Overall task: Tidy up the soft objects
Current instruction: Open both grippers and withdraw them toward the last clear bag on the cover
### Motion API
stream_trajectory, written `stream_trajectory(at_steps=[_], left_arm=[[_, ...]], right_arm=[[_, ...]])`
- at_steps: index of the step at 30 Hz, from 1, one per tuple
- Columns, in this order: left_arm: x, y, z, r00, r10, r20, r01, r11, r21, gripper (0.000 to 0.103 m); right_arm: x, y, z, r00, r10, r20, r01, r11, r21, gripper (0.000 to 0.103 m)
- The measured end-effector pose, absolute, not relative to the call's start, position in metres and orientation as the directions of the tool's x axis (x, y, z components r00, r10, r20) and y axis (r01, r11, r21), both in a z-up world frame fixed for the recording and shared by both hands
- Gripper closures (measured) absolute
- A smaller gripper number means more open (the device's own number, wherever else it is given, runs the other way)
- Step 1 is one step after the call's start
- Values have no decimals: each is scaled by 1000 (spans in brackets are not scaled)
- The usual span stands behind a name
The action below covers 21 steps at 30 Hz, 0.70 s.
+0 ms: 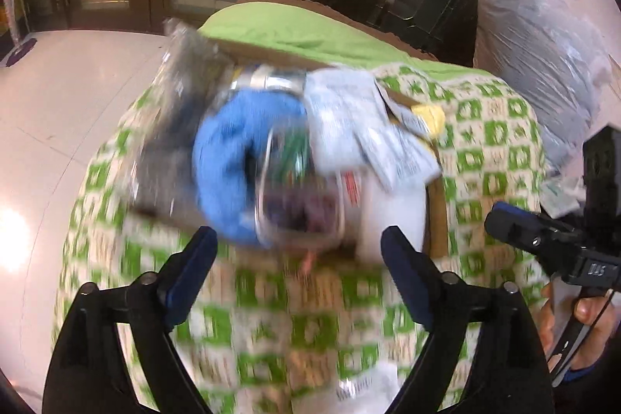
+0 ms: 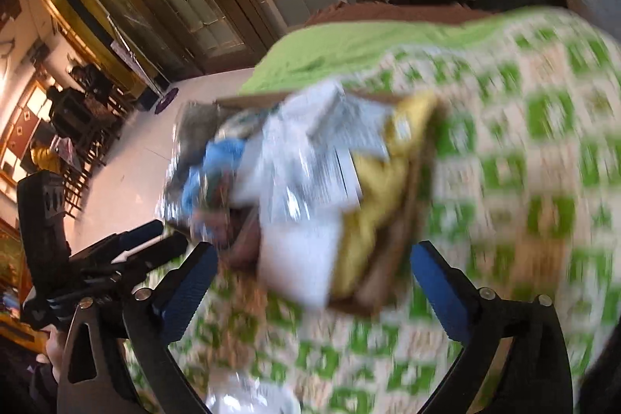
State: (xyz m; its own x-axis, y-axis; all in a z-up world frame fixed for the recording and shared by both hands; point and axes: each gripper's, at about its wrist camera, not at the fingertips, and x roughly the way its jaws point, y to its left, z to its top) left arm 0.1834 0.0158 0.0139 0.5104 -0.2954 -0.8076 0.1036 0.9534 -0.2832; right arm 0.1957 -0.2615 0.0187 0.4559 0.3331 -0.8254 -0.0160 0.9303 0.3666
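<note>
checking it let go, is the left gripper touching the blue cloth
Apart. In the left wrist view the left gripper has open, empty jaws, with the blue cloth ahead of them in the cardboard box.

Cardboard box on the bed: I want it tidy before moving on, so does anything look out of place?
Yes. The cardboard box is overfilled: silvery packets spill over its right edge, and a clear-wrapped dark bundle sticks out on the left.

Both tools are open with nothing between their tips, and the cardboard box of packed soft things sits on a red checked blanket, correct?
Not quite: the blanket is green checked, not red, as the left wrist view shows. The box sits on it, and the left tool and right tool are open and empty.
</note>
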Motion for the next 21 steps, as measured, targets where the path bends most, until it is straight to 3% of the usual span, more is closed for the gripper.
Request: stream_trajectory(at_steps=[4, 9, 12, 21], left_arm=[[136, 10, 1, 520, -257, -815, 79, 964, -254, 14], [91, -10, -13, 523, -189, -831, 74, 981, -177, 14], [73, -17, -13, 551, -121, -826, 72, 993, -97, 14], [37, -10, 4, 660, -51, -750, 31, 999, -41, 14]], right_arm=[[150, -273, -11, 430, 324, -843, 60, 921, 385, 0], [122, -259, -23, 379, 312, -871, 15, 939, 343, 0], [105, -253, -12, 450, 266, -853, -2, 955, 296, 0], [43, -227, 11, 612, 159, -775, 5, 979, 205, 0]])
